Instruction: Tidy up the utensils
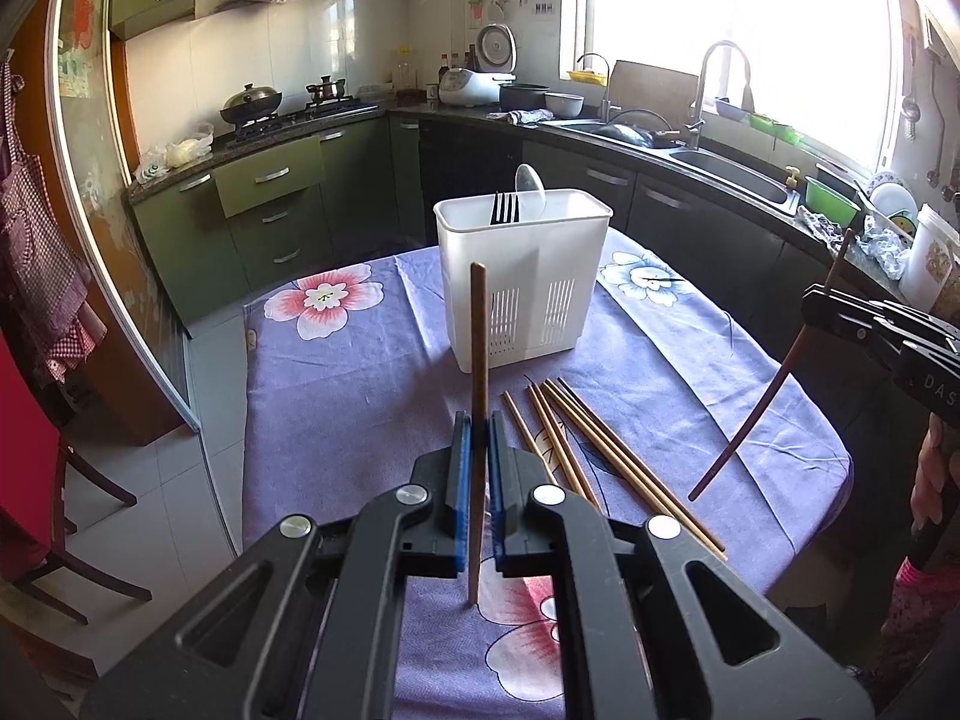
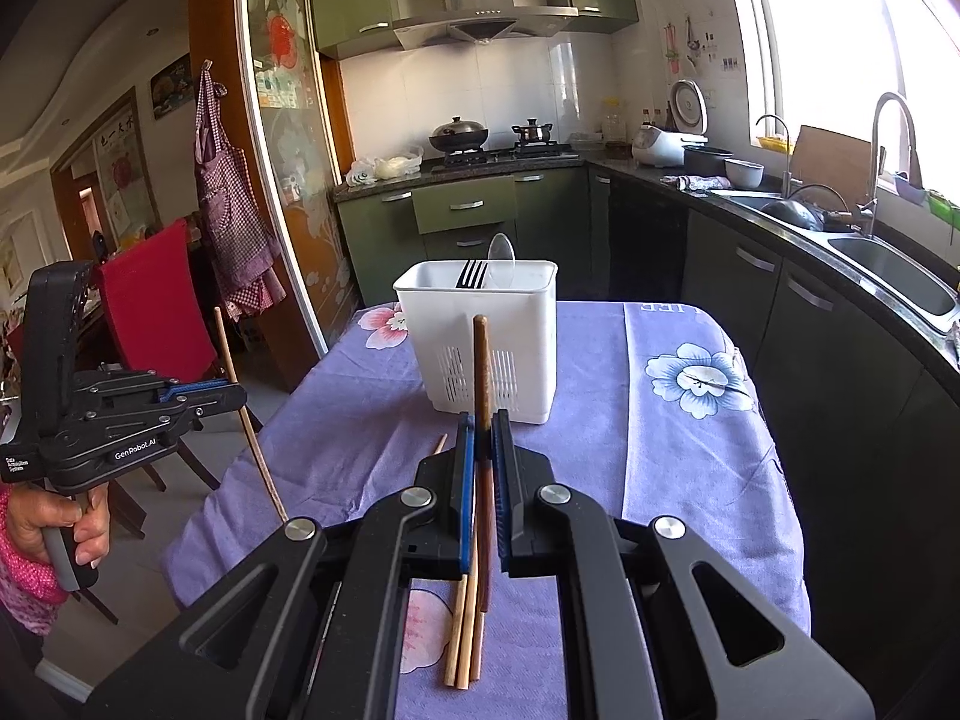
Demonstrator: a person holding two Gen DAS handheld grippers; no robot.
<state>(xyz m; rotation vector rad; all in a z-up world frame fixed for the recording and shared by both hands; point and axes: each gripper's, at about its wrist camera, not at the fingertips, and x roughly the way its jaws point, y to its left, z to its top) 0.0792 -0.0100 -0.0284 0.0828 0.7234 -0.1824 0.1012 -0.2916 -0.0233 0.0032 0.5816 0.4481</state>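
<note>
Chopsticks stand clamped upright in both hand-held grippers above a purple floral tablecloth (image 1: pixel 336 396) in a green-cabinet kitchen. The left gripper (image 1: pixel 479 429) pinches a light brown chopstick (image 1: pixel 478 348) between its blue-padded fingers (image 1: pixel 461 444), the stick rising ahead of the tips and running down between them toward the cloth. The right gripper (image 2: pixel 483 429) is likewise closed on a darker, reddish-brown chopstick (image 2: pixel 481 360), held near vertical with its top end in front of the holder. Straight ahead of both grippers, near but apart, sits the white plastic utensil holder (image 1: pixel 522 288), its lower wall slotted; a black fork (image 1: pixel 504 209) and a clear plastic spoon (image 1: pixel 531 189) stand in its rear section. Just ahead and to the right of the left gripper, a loose bundle of bamboo chopsticks (image 1: pixel 600 450) lies flat on the cloth, fanned out and partly under the right finger. Seen from the right wrist, those same sticks lie beneath that gripper. A red-backed chair (image 2: pixel 153 306) stands off to the left of the table.
</note>
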